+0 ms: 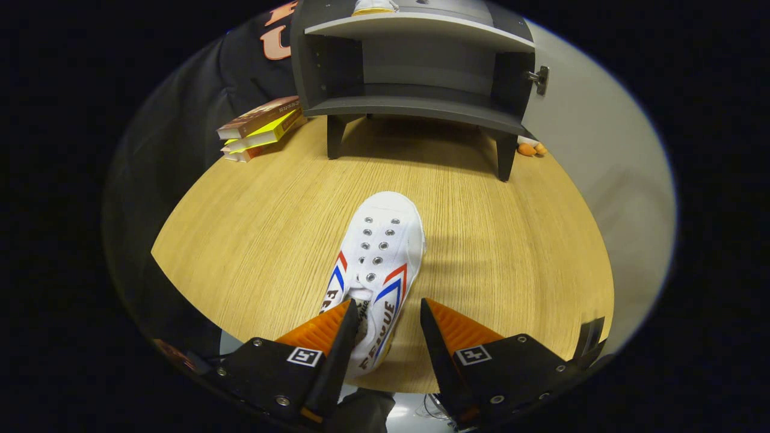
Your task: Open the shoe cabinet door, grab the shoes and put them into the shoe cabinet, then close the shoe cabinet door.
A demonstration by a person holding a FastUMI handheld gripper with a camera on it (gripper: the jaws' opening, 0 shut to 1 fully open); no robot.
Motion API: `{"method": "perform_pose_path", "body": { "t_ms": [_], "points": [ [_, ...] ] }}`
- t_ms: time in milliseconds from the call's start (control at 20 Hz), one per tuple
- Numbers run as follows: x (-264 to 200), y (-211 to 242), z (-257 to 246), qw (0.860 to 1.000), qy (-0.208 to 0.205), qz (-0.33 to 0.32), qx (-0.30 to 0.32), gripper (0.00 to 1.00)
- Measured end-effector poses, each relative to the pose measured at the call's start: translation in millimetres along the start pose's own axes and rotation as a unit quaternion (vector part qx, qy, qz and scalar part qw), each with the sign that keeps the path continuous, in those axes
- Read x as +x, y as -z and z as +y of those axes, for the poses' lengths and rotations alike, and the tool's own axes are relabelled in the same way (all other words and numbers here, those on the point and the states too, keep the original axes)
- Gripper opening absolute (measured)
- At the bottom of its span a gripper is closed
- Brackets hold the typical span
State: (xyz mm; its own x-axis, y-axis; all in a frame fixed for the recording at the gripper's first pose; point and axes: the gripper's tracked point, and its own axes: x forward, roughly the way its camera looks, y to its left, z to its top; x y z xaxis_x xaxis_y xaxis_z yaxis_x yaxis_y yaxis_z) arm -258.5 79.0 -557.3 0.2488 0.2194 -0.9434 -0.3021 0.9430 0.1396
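A white canvas shoe [381, 252] with red and blue stripes lies on the wooden table [493, 240], toe pointing toward the dark grey shoe cabinet [415, 66] at the back. The cabinet's pale door [601, 168] stands swung open on the right, hinge showing, and the lower shelf is bare. Another pale shoe [373, 6] sits on the shelf above. My gripper [386, 305] is open over the shoe's heel end. One finger sits at the shoe's opening and the other stands just outside its right wall, with a small gap.
Three stacked books [260, 127] lie left of the cabinet's front leg. Small orange objects [529, 149] rest by the cabinet's right leg, under the open door. Bare tabletop stretches between the shoe and the cabinet.
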Motion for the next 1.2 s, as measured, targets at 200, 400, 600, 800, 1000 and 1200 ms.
{"method": "perform_pose_path", "body": {
  "t_ms": [200, 400, 600, 800, 1000, 1200],
  "points": [
    [16.4, -0.8, -0.2, 1.000, -0.008, 0.001, 0.011, 0.66],
    [25.3, -0.2, 4.9, 1.000, -0.014, 0.003, 0.015, 0.61],
    [26.3, 1.3, 5.6, 0.998, -0.019, 0.013, 0.058, 0.47],
    [25.7, 2.1, -2.1, 0.998, 0.009, 0.015, 0.056, 0.25],
    [28.0, -0.5, -5.2, 0.996, 0.016, 0.030, 0.088, 0.06],
    [24.9, -4.3, -7.5, 0.996, 0.017, 0.023, 0.084, 0.04]
  ]
}}
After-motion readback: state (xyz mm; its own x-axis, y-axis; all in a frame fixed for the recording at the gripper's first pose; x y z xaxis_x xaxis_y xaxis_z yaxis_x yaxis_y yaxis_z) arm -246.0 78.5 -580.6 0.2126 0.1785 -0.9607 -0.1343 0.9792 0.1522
